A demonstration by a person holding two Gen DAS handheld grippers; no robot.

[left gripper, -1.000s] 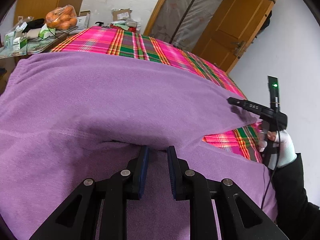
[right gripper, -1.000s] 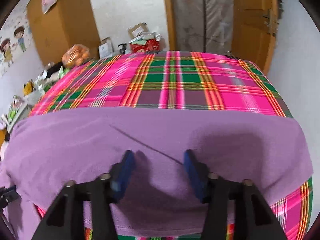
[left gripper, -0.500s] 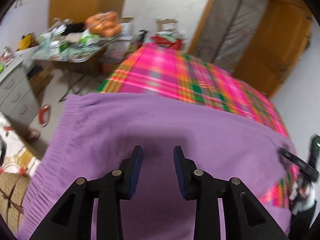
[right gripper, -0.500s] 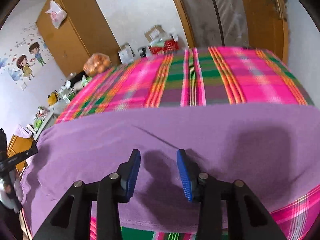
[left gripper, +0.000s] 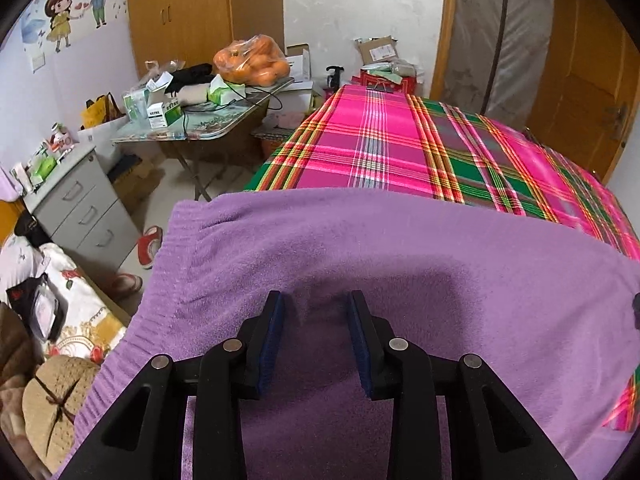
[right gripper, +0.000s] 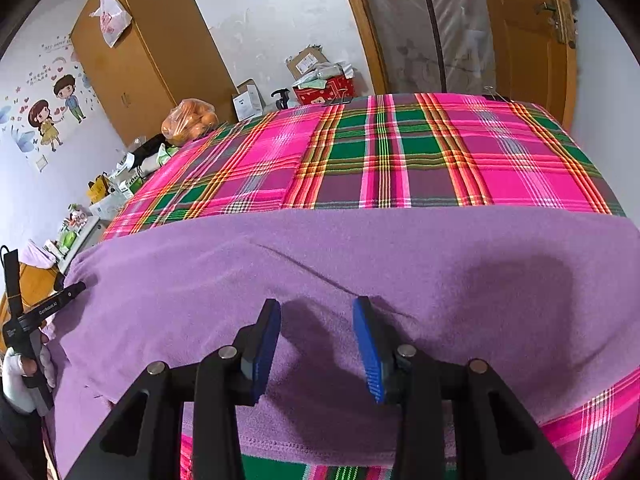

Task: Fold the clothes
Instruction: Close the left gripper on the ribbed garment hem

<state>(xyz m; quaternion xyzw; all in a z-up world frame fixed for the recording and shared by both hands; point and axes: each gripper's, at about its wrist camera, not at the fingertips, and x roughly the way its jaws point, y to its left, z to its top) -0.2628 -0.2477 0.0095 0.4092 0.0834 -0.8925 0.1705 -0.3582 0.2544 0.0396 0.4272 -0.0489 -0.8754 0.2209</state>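
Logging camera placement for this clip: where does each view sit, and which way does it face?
Left wrist: behind the left tool, facing down over the purple garment toward the cluttered table.
Right wrist: behind the right tool, facing across the plaid sheet; gloved left hand at left.
Shared: garment, sheet, orange bag.

Ahead of my left gripper I see a plaid blanket (left gripper: 400,148). Off to its left stands a cluttered table (left gripper: 208,128) carrying a bag of oranges (left gripper: 252,60), with grey drawers (left gripper: 80,208) nearer. Beyond stand a wardrobe (left gripper: 180,12) and, far right, a door (left gripper: 580,76).
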